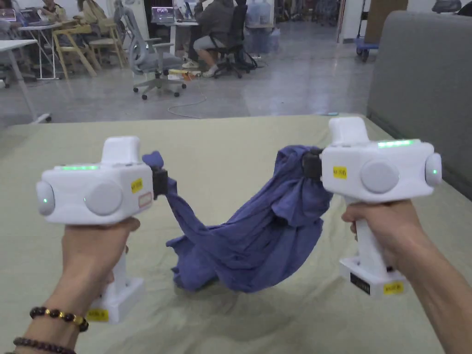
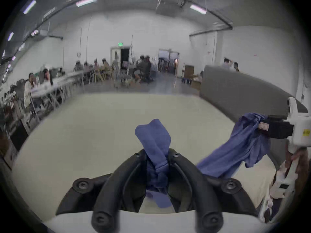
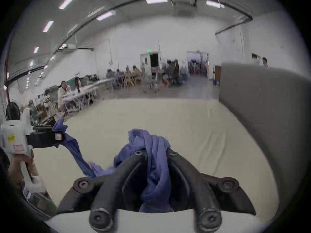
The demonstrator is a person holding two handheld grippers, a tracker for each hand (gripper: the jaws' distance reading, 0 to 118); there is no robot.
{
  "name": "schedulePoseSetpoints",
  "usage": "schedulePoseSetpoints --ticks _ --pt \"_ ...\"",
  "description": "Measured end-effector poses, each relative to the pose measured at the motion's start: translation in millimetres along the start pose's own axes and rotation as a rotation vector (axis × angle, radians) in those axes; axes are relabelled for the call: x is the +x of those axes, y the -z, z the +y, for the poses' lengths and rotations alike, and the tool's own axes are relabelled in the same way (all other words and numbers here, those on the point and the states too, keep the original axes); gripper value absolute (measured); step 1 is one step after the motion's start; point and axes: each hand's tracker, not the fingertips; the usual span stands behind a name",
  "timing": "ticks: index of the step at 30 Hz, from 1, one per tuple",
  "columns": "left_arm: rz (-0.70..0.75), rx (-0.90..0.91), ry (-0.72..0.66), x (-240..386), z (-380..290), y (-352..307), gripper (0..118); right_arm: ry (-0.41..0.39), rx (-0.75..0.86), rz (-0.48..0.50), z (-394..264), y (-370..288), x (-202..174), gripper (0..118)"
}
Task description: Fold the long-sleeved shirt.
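two white grippers are held up close to the head camera, one in each hand. the left gripper is clamped on a narrow end of the blue shirt, probably a sleeve, with a tuft of cloth poking out past its fingers. the right gripper is closed on a thicker, bunched wad of the same shirt, and cloth spills over both of its fingers.

the shirt hangs between the two grippers in a sagging loop; its lowest bundle rests on the pale green surface, near the middle and slightly left. no flat outline of the garment can be made out yet, so the step in hand is judged to be opening the shirt out before any fold.

for this to be done well, the grippers should be drawn apart to left and right until the sag is taken up, then lowered toward the far side so the cloth is laid down flat rather than dropped in a heap. the right grasp holds several layers at once, so it would likely need to be released and retaken on a single edge or shoulder. a slow pull is advised, since the thin sleeve end could slip from the left fingers.
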Motion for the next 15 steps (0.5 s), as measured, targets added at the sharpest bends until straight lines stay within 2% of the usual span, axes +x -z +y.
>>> schedulePoseSetpoints --ticks 3,6,8,10,12,15 --pt "0.058 0.110 0.040 -11 84 -18 17 -0.074 0.066 -0.046 73 0 -11 13" --pt "0.066 0.173 0.012 -20 158 -27 17 -0.095 0.139 -0.050 136 5 -21 13" --pt "0.068 0.178 0.011 -22 193 -30 17 -0.112 0.186 -0.098 170 4 -24 13" --pt "0.147 0.196 0.052 -20 215 -31 17 -0.122 0.216 -0.142 190 5 -23 13" --pt "0.195 0.192 0.077 -21 224 -31 17 -0.108 0.208 -0.141 202 11 -15 13" --pt "0.157 0.184 0.067 -27 217 -28 17 -0.072 0.193 -0.162 202 15 -3 13"
